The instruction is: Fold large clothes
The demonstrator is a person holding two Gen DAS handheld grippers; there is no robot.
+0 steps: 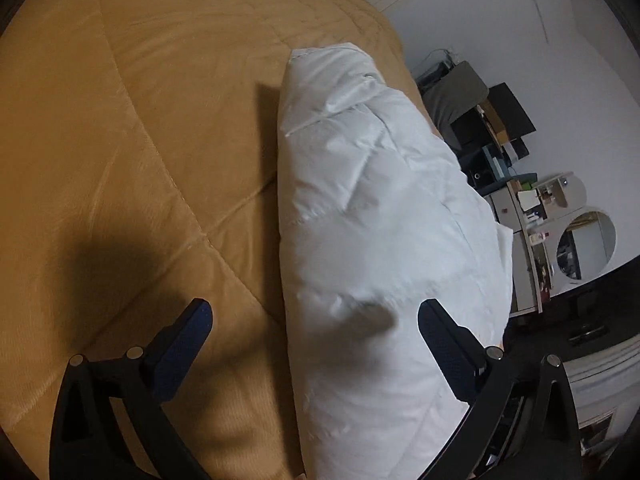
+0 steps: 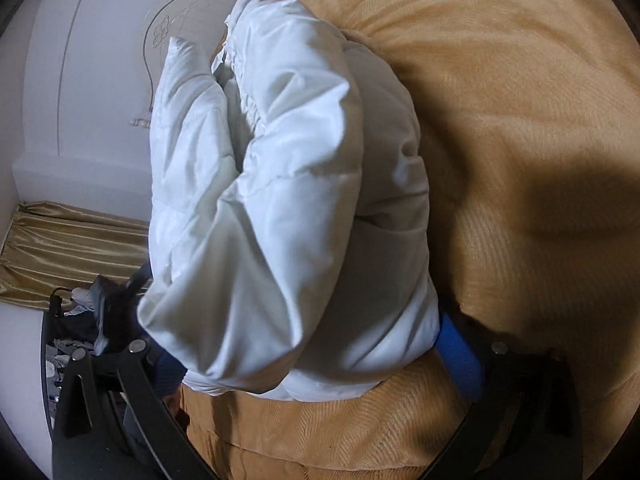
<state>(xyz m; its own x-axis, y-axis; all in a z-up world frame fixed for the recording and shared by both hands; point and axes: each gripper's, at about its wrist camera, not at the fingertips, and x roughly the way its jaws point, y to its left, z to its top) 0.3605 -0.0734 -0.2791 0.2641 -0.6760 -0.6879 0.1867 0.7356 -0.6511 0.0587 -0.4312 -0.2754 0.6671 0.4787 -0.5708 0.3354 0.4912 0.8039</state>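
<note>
A white puffy jacket [image 1: 372, 216] lies folded into a thick bundle on a mustard-yellow bedcover [image 1: 132, 128]. My left gripper [image 1: 316, 320] is open, its blue-padded fingers spread wide over the near end of the bundle, the right finger [image 1: 444, 344] against the jacket's side. In the right wrist view the jacket [image 2: 280, 208] fills the middle, with a sleeve folded on top. My right gripper [image 2: 316, 360] straddles the bundle's near end. Its fingers [image 2: 460, 356] stand wide apart and the jacket hides their tips. The bedcover [image 2: 520, 120] lies beyond.
The bed edge runs just right of the jacket in the left wrist view, with a desk, dark monitors [image 1: 496, 120] and white shelves [image 1: 552, 216] beyond. In the right wrist view a white wall, gold curtain [image 2: 68, 248] and cluttered dark rack [image 2: 80, 320] lie left.
</note>
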